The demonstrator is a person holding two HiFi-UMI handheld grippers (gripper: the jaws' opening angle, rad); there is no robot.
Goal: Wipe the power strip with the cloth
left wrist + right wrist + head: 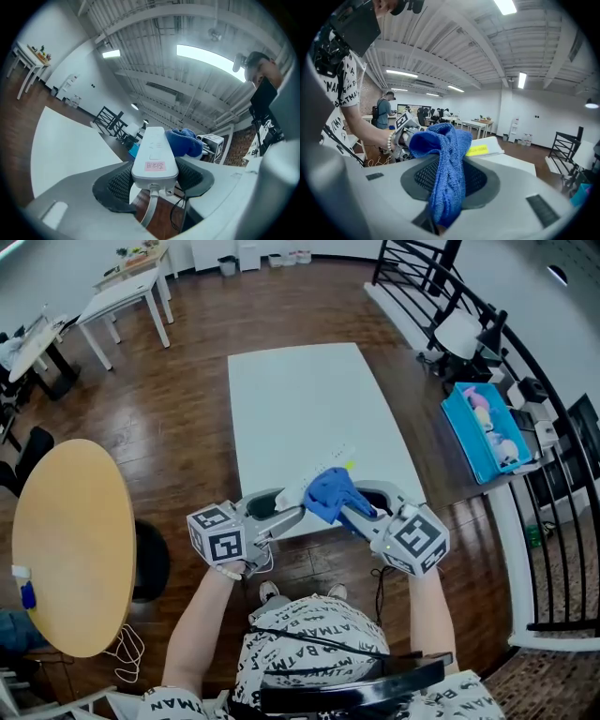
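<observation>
The white power strip [323, 476] is held up over the table's near edge, its cord end clamped between the jaws of my left gripper [284, 513]. In the left gripper view the strip [153, 154] runs away from the jaws [154, 177], a pink label on its near end. The blue cloth [328, 493] lies on the strip's middle, and my right gripper [354, 514] is shut on it. In the right gripper view the cloth [446, 159] hangs folded between the jaws [450, 177]. Behind it shows the strip's end with a yellow label [478, 150].
The white table [300, 399] stretches ahead. A round wooden table [70, 540] stands at the left and a blue bin [473, 442] with small items at the right, beside a black railing [525, 371]. The strip's cord [149, 211] hangs below the left jaws.
</observation>
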